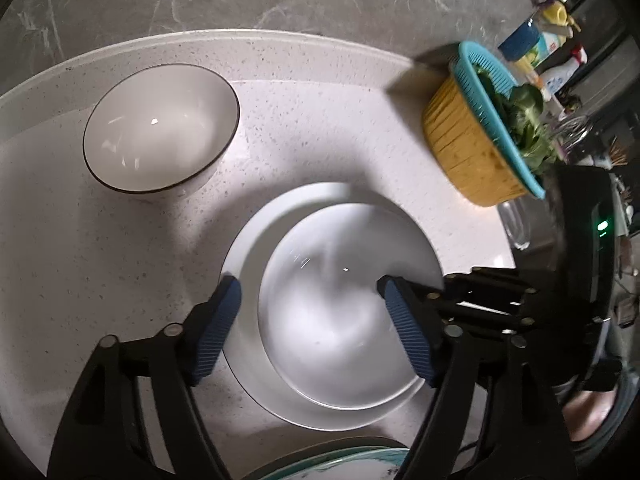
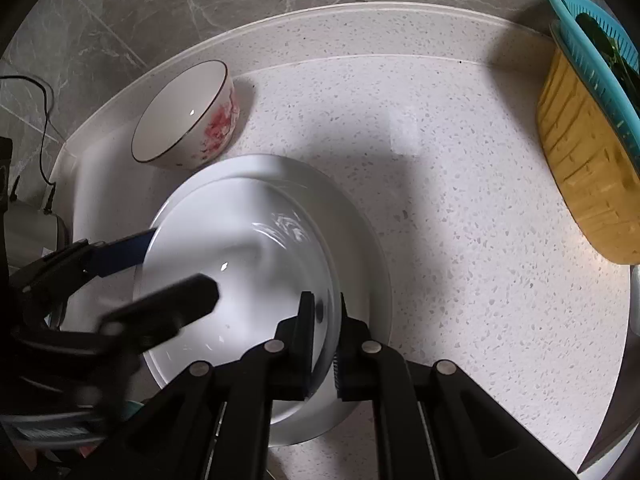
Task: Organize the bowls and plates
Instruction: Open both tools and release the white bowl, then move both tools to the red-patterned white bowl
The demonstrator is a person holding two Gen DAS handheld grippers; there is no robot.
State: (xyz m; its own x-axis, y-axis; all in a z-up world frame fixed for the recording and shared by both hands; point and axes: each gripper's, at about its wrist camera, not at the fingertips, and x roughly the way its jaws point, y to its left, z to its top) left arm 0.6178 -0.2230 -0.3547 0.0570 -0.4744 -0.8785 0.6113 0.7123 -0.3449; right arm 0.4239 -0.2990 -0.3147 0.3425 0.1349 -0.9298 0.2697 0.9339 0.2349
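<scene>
While clamped on the rim of the white bowl (image 2: 240,264) nested in the white plate (image 2: 360,248), right gripper (image 2: 324,344); left gripper (image 1: 308,320) spread wide, pads clear of bowl

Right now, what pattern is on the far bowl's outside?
Red flowers on white, dark rim; right wrist view.

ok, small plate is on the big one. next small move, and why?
Probably release the right gripper and lift clear. Its jaws are shut on the near rim of the small plate, which already sits inside the big plate on the counter. The left gripper is open, its pads clear of the plates.
</scene>
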